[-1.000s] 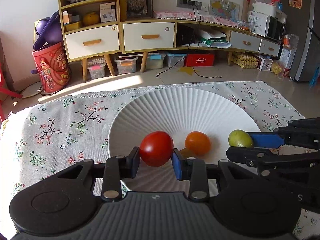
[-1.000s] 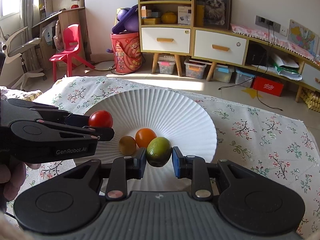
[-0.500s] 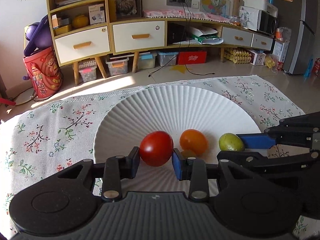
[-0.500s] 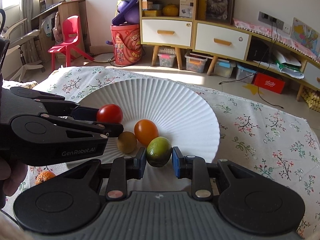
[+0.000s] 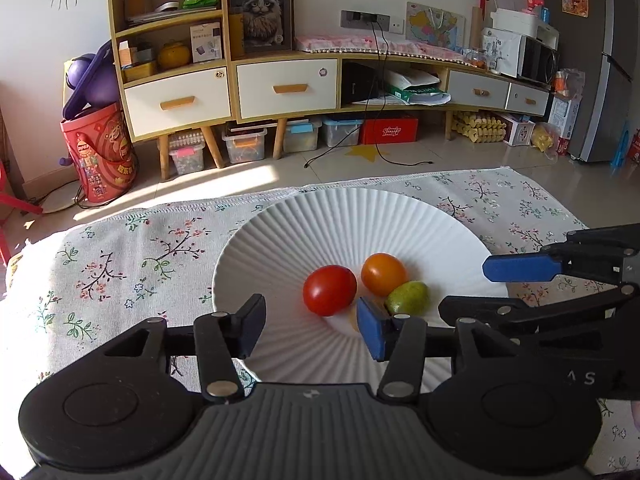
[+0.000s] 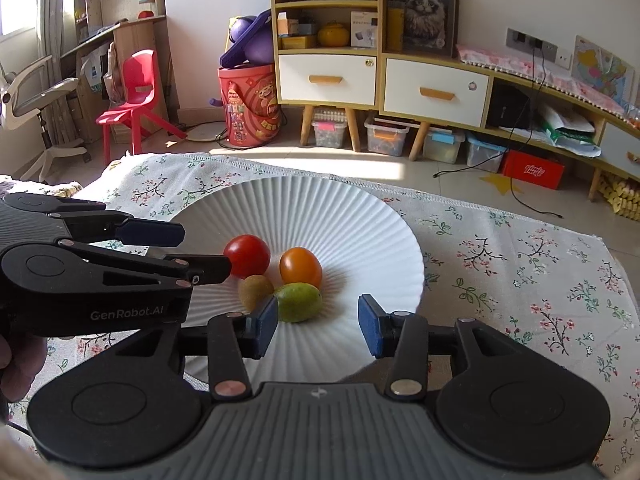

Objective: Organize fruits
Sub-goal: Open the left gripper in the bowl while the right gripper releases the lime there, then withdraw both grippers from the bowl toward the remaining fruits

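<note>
A white ribbed plate [image 5: 360,220] [image 6: 320,208] lies on the floral cloth. In its hollow sit a red tomato [image 5: 329,290] [image 6: 247,256], an orange tomato [image 5: 383,274] [image 6: 301,267], a green fruit [image 5: 408,298] [image 6: 299,302] and a small brown fruit [image 6: 255,291]. My left gripper [image 5: 310,332] [image 6: 196,252] is opening, with the red tomato lying free just beyond its pads. My right gripper [image 6: 318,326] [image 5: 480,286] is opening too. The green fruit rests on the plate close to its left pad, with a wide gap to the right pad.
The floral tablecloth [image 5: 120,264] [image 6: 520,264] spreads on both sides of the plate, and its far edge lies just behind the plate. A hand [image 6: 16,364] holds the left gripper at the lower left. Cabinets and boxes stand on the floor beyond.
Both grippers have opened. The red tomato and the green fruit, gripped before, now lie on the plate beside the orange tomato.
</note>
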